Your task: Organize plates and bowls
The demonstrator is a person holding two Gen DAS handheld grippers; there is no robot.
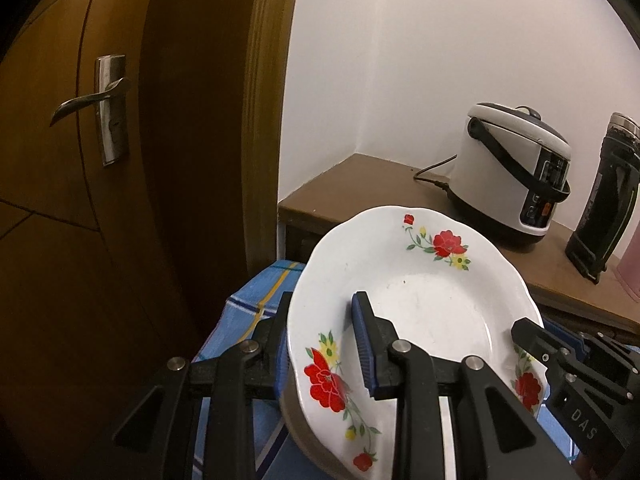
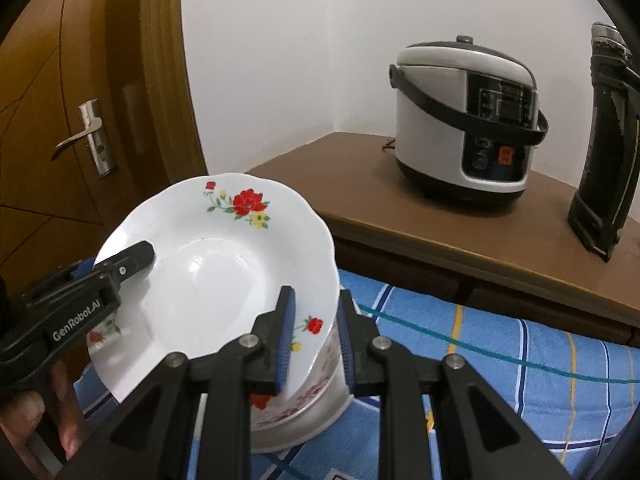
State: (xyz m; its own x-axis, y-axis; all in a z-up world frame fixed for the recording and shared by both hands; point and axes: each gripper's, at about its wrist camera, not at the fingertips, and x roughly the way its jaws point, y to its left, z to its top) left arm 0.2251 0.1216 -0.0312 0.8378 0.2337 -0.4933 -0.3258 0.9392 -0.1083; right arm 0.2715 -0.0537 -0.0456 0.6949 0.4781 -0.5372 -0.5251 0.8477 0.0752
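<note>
A white floral plate is held tilted above a stack of dishes. My left gripper straddles its left rim, one finger under and one on top; it also shows in the right wrist view. My right gripper straddles the plate's right rim, with a gap between the outer pad and the rim; it also shows in the left wrist view. Under the plate sits a stack of patterned plates on a white bowl, its grey rim visible in the left wrist view.
The stack stands on a blue striped cloth. Behind it a brown counter carries a white rice cooker and a black thermos. A wooden door stands at left.
</note>
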